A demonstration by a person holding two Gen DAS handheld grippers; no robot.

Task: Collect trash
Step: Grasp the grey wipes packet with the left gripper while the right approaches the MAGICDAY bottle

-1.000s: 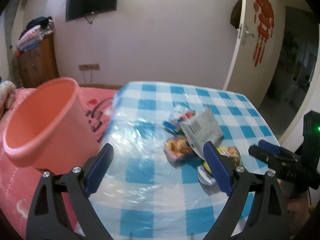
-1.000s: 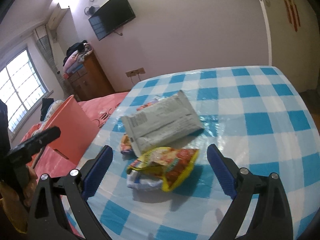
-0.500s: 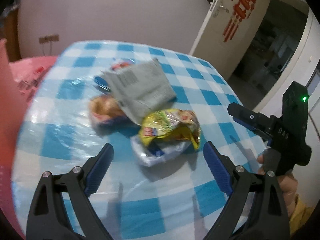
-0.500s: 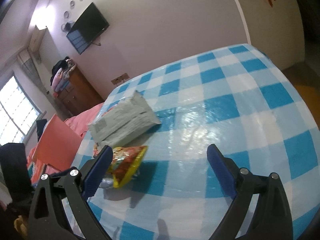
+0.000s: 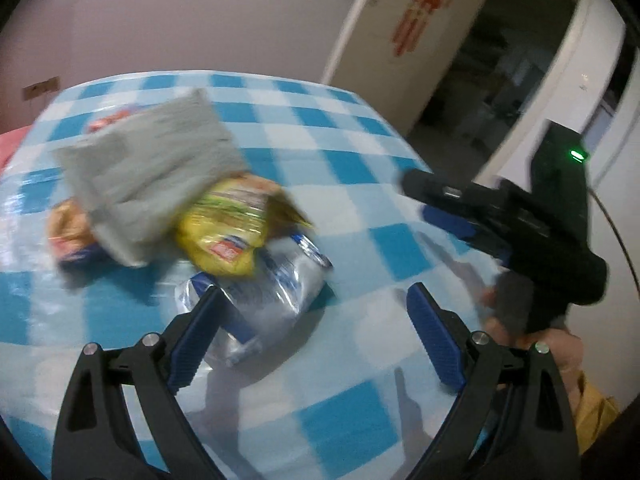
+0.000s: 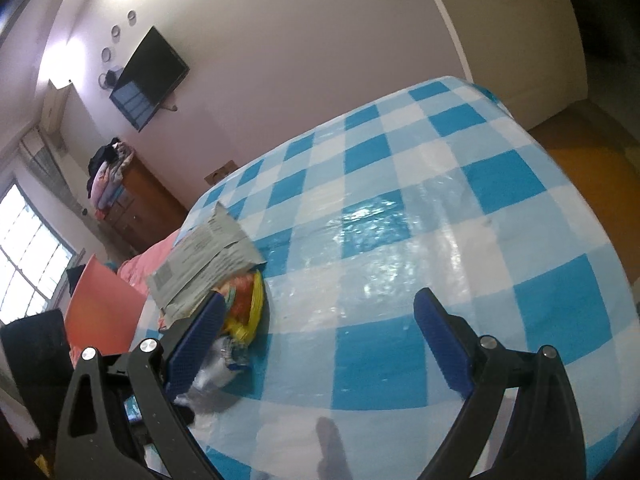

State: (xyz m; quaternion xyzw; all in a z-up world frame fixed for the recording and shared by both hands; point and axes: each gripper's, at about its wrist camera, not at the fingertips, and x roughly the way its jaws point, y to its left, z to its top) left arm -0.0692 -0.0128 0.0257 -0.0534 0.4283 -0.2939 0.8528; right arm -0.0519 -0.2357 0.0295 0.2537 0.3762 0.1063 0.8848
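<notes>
Left gripper point(image 5: 312, 338): jaws wide, empty, low centre frame, straddling clear wrapper point(image 5: 266, 284) for pickup.
Right gripper point(image 6: 320, 344): wide, empty.

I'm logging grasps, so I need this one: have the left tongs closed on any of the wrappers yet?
No: the left tongs stand wide open above the clear plastic wrapper, gripping nothing.

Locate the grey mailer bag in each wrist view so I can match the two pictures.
Left wrist view: the grey mailer bag is upper left, blurred, lying on the yellow snack wrapper.
Right wrist view: it is left of centre, just above the inner left finger of the right gripper.
Shared landmark: the yellow snack wrapper under the bag, on the blue checked tablecloth.
</notes>
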